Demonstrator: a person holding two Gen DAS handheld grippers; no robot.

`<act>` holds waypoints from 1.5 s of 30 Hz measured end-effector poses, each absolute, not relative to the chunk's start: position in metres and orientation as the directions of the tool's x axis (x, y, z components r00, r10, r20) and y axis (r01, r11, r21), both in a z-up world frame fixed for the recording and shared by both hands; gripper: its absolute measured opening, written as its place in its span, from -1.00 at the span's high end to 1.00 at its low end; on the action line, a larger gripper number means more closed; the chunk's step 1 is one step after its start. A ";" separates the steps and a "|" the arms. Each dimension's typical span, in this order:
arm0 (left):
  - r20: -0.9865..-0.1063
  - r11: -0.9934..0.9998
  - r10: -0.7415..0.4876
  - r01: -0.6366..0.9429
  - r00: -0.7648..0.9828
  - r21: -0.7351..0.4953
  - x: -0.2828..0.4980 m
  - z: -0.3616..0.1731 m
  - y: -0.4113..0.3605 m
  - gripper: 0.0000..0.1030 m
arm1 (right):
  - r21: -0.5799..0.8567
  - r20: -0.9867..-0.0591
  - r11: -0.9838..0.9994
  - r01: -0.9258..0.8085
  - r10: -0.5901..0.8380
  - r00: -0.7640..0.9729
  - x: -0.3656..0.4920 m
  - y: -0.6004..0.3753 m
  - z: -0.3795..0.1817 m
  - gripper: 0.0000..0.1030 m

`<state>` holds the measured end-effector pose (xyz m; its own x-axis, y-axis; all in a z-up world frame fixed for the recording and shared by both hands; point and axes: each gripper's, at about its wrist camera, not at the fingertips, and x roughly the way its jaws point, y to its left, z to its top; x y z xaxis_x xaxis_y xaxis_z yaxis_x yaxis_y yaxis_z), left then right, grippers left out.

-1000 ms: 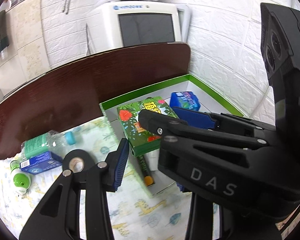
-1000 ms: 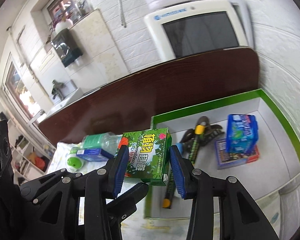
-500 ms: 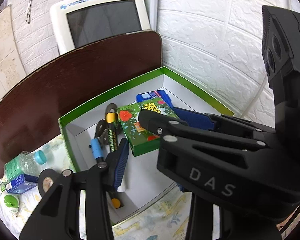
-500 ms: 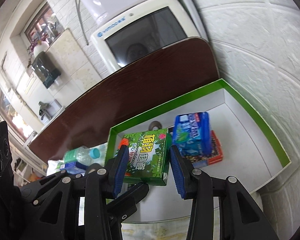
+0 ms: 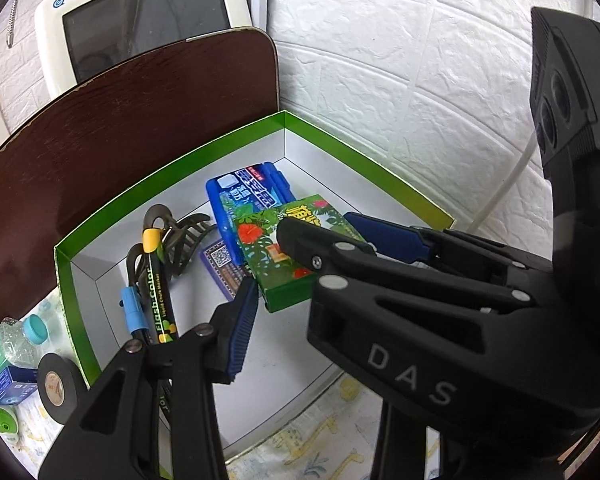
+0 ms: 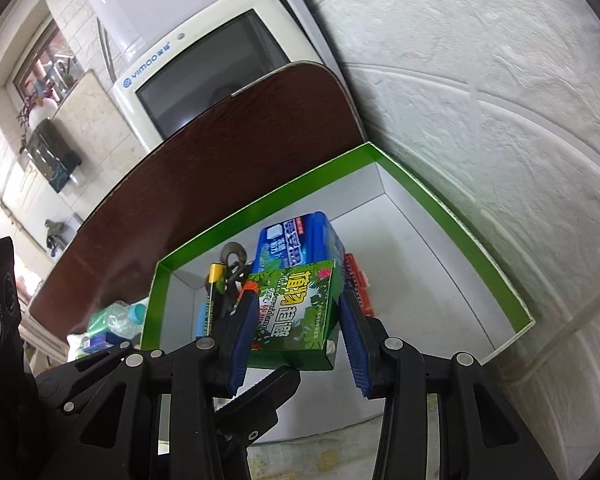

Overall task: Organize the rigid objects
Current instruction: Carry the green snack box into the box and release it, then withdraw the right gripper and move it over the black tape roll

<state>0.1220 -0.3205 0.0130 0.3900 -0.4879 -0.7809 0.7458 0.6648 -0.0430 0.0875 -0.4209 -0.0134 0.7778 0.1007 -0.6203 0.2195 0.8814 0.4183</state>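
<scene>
White embossed wall tiles and a dark wooden board back the scene, and the green-rimmed white cardboard tray [image 5: 172, 168] sits in the corner, already filling up: a blue plastic case [image 5: 244, 200], a brown hair claw [image 5: 180, 236], a black marker with a yellow band [image 5: 158, 292] and a small patterned card [image 5: 224, 264] lie inside. Now the green leaf-printed box [image 6: 296, 316] hangs over the tray, pinched by both tools at once — the right gripper [image 6: 296, 336] clamps its sides, the left gripper [image 5: 320, 264] grips it too. Set-down looks imminent! Left to go, by my reading: the clear bottle with a teal cap [image 5: 16, 344], the black tape roll [image 5: 56, 388] and a small blue box [image 5: 12, 388], all outside on the printed cloth [image 5: 332, 424].
</scene>
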 end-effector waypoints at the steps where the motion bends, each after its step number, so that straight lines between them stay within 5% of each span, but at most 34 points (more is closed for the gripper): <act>1: -0.781 0.663 -0.489 0.748 0.389 -0.043 0.122 0.013 -0.322 0.22 | 0.418 -0.621 0.881 0.222 0.099 0.778 0.087 -0.421 -0.013 0.14; 27: -0.769 0.667 -0.502 0.743 0.397 -0.052 0.128 0.008 -0.324 0.21 | 0.373 -0.653 0.875 0.310 0.010 0.757 0.084 -0.421 -0.015 0.14; 45: -0.711 0.919 -0.340 0.377 0.616 -0.113 0.148 0.031 -0.125 0.16 | 0.338 -0.615 0.938 0.079 0.156 0.773 0.111 -0.320 0.015 0.15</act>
